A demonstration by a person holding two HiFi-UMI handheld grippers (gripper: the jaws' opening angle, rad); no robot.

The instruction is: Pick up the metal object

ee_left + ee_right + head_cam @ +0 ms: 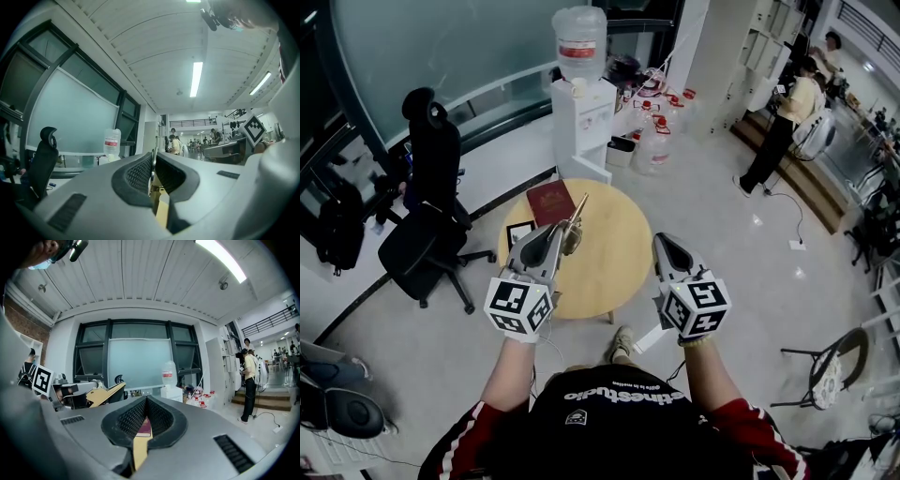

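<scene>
- Left tool (555,234) pinches the metal object (576,217) above the bench (619,272), frame centre, so it seems picked up.
- Right tool (667,246), pressed together and empty, idles alongside.

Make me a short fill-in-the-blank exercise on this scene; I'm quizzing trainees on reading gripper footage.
1. The metal object is clamped in the gripper on the person's ____ side.
2. The right gripper has its jaws ____, with nothing held between them.
3. On the round table lies a book whose cover is ____.

Missing words: left; shut; red.
</scene>
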